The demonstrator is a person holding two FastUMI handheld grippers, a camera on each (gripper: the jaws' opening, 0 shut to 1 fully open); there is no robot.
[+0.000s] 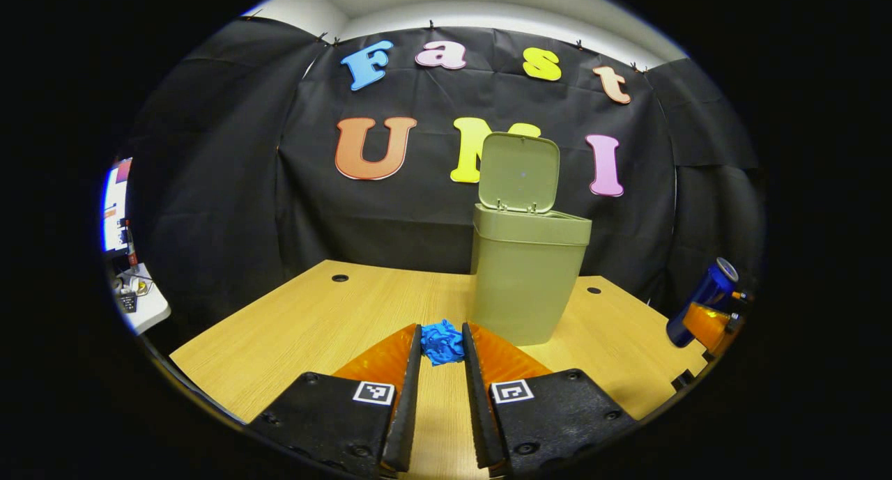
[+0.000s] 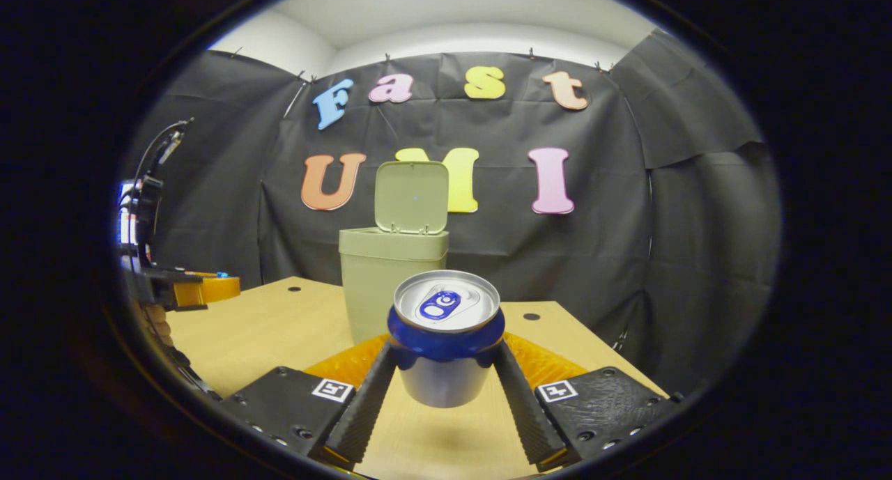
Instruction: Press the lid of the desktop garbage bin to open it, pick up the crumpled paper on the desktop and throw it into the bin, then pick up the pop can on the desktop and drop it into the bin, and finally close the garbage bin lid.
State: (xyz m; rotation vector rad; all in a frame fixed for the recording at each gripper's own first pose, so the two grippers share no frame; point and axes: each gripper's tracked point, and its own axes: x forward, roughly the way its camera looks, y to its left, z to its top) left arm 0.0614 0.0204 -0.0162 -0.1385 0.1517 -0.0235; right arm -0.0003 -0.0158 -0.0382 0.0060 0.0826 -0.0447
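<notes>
Bright overhead light, perhaps edge-warped.

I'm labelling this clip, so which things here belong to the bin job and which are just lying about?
Job:
bin, lid up
blue crumpled paper, held by the left gripper
can, held by the right gripper

Lying about:
screen and side table with clutter at the left
holes in the table

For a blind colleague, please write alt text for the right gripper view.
The right gripper holds a pop can upright between its two fingers, above a wooden table. Behind the can stands a bin with its lid raised.
</notes>
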